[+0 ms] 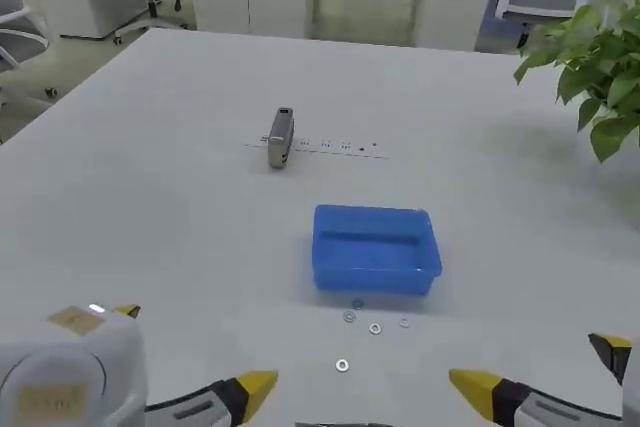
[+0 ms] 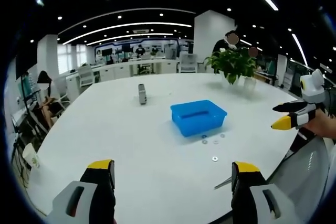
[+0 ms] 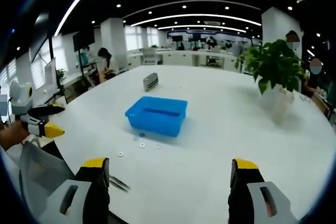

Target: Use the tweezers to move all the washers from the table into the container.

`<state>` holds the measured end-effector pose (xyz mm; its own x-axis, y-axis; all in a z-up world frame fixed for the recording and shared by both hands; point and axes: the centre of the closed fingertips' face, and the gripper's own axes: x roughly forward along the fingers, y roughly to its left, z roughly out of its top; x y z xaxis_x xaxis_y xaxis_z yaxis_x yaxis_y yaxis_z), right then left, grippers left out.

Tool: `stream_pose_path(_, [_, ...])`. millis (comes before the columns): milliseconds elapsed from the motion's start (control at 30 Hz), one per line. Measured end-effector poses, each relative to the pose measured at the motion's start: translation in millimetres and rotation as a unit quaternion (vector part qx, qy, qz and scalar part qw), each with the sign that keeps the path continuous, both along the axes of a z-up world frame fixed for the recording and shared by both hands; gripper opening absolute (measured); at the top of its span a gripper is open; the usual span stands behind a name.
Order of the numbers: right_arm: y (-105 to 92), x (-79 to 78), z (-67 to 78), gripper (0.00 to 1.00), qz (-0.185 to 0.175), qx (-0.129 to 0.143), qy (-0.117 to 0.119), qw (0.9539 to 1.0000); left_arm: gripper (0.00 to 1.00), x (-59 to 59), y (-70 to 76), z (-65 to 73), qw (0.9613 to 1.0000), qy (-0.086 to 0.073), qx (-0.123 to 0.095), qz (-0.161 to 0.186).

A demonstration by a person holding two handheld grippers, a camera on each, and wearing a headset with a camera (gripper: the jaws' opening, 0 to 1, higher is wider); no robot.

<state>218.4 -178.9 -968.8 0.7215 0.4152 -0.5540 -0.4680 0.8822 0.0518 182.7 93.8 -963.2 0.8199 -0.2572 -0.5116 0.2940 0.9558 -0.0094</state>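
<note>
White, broad and smooth, the bench [image 1: 150,197] carries everything here. A leafy green potted plant [image 1: 600,67] stands at its far right edge. Near the middle sits the open blue rectangular plastic container [image 1: 375,277], with nothing visible inside it.

The left gripper [image 1: 192,347] hangs low at the near left. Its yellow-tipped fingers are released, spread wide and grasping nothing. The right gripper [image 1: 540,362] hangs at the near right, its fingers likewise spread wide apart and empty. Both are well short of the container.

Beyond the container, a small grey metal block [image 1: 281,137] stands upright on the bench, at the left end of a row of tiny dark marks.

The thin silver metal tweezers [image 3: 121,183] lie flat on the bench at its near edge, between the two grippers and touched by neither.

The small silver ring-shaped washers [image 1: 375,328] lie scattered on the bench just in front of the container's near wall. One lies apart from the others, nearer the tweezers.
</note>
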Motion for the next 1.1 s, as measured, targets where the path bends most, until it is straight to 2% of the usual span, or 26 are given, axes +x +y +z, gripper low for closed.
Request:
stream_pose_path(67, [-1.1,-0.7,-2.8,0.95,-0.001,0.002,0.006,1.0,0.93,-0.1,-1.4,-0.9,0.9999,0.002,0.011,-0.007])
stream_pose_path(167, [-1.7,-0.9,-3.2,0.95,-0.001,0.003,0.008,1.0,0.92,-0.1,-2.4,0.9,0.9999,-0.001,0.011,-0.01])
stream_pose_path(300, [-1.9,-0.7,-6.2,0.94,0.0,0.003,0.014,0.9999,0.88,-1.3,-6.0,-0.4,0.9998,0.003,0.011,-0.019])
stream_pose_path(367, [-1.9,-1.2,-8.2,0.94,0.001,0.004,0.018,0.9998,0.84,-3.5,-11.3,-3.1,0.9992,0.01,0.012,-0.036])
stream_pose_path(400, [-2.3,-1.7,-10.0,0.94,0.001,0.004,0.021,0.9998,0.84,-4.9,-14.3,-6.8,0.9987,0.019,0.016,-0.046])
stream_pose_path(533, [-3.3,-3.2,-13.5,0.93,0.004,0.002,0.03,0.9995,0.82,-5.5,-20.4,-11.8,0.9966,0.029,0.032,-0.07])
stream_pose_path(633, [-3.8,-4.6,-14.8,0.93,0.007,-0.001,0.033,0.9994,0.79,-6.9,-27.8,-14.9,0.9938,0.042,0.029,-0.099])
stream_pose_path(667, [-3.7,-5.1,-15.3,0.93,0.008,0.0,0.034,0.9994,0.77,-8.6,-32.2,-17.0,0.9915,0.05,0.028,-0.117])
stream_pose_path(733, [-3.3,-6.8,-16.8,0.93,0.01,0.001,0.039,0.9992,0.71,-11.0,-39.7,-22.5,0.9854,0.064,0.04,-0.153])
stream_pose_path(767, [-3.3,-7.5,-17.5,0.92,0.011,0.0,0.04,0.9991,0.68,-12.7,-44.1,-26.4,0.9804,0.072,0.053,-0.176])
stream_pose_path(833, [-3.4,-8.8,-19.7,0.92,0.014,-0.001,0.044,0.9989,0.58,-15.7,-49.6,-32.9,0.9727,0.087,0.065,-0.205])
stream_pose_path(900, [-3.9,-9.6,-20.7,0.92,0.015,-0.002,0.046,0.9988,0.47,-17.7,-52.9,-43.7,0.9625,0.109,0.082,-0.234])
stream_pose_path(933, [-4.0,-10.0,-21.1,0.92,0.015,-0.002,0.047,0.9988,0.43,-18.1,-55.1,-49.1,0.9578,0.119,0.085,-0.248])
stream_pose_path(1000, [-3.9,-10.6,-21.7,0.92,0.015,-0.002,0.049,0.9987,0.36,-20.2,-59.2,-57.1,0.9508,0.136,0.083,-0.266])
stream_pose_path(1033, [-4.1,-11.0,-22.6,0.91,0.016,-0.003,0.051,0.9986,0.34,-21.7,-63.6,-61.9,0.9453,0.145,0.082,-0.28])
stream_pose_path(1067, [-4.3,-11.2,-23.3,0.91,0.016,-0.004,0.052,0.9985,0.33,-21.8,-66.2,-65.1,0.9423,0.149,0.083,-0.288])
stream_pose_path(1100, [-4.6,-11.2,-24.1,0.91,0.016,-0.005,0.053,0.9985,0.32,-23.1,-71.0,-70.1,0.937,0.156,0.082,-0.302])
